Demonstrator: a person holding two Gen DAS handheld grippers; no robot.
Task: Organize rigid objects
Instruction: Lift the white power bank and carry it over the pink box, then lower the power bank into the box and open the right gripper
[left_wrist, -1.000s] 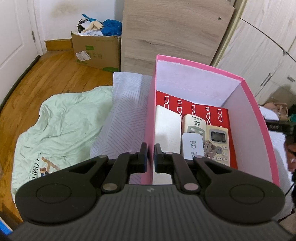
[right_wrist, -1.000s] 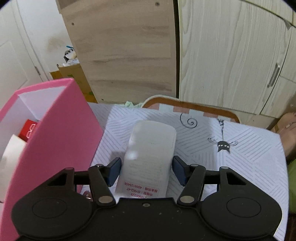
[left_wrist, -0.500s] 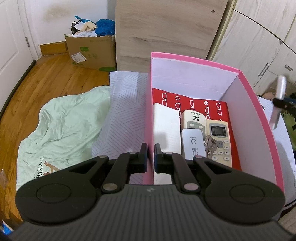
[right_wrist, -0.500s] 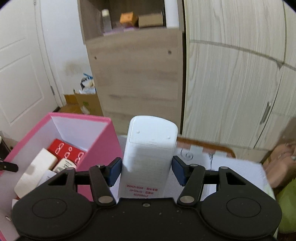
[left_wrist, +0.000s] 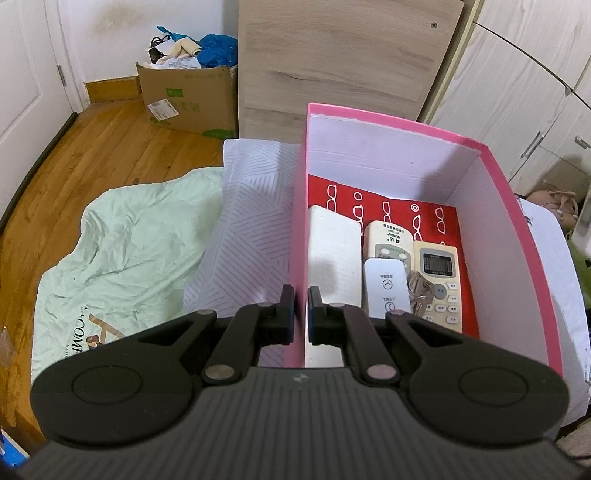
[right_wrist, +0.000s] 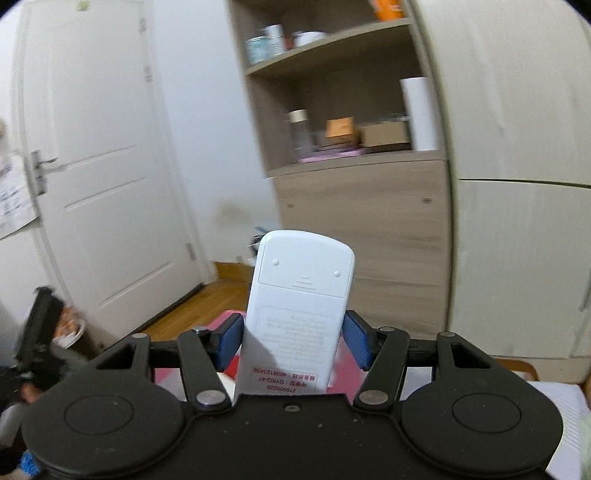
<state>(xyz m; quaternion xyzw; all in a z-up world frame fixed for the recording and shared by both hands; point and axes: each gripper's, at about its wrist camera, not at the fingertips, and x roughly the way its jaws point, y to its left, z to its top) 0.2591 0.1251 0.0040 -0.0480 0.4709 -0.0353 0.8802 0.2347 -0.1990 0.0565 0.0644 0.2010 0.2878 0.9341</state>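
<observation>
My left gripper (left_wrist: 301, 314) is shut on the left wall of the pink box (left_wrist: 509, 206), one finger outside and one inside. On the box's red patterned lining lie a white block (left_wrist: 332, 254), two beige remotes (left_wrist: 388, 243), a small white remote (left_wrist: 386, 288) and keys (left_wrist: 419, 291). My right gripper (right_wrist: 293, 339) is shut on a white remote (right_wrist: 299, 295), held back side up with its label near the camera, in the air above the pink box (right_wrist: 166, 374). Its blue pads (right_wrist: 356, 343) press on the remote's long sides.
The box stands on a white striped cloth (left_wrist: 251, 221) beside a rumpled green sheet (left_wrist: 122, 236). A cardboard box (left_wrist: 188, 99) sits on the wooden floor. Behind are a wooden cabinet (left_wrist: 340, 55) with loaded shelves (right_wrist: 332, 110), pale wardrobe doors (right_wrist: 517, 147) and a white door (right_wrist: 103, 184).
My right gripper has risen with the white remote and tipped upward, so its view went from the cloth to the shelves and door. The left gripper kept its hold on the box wall.
</observation>
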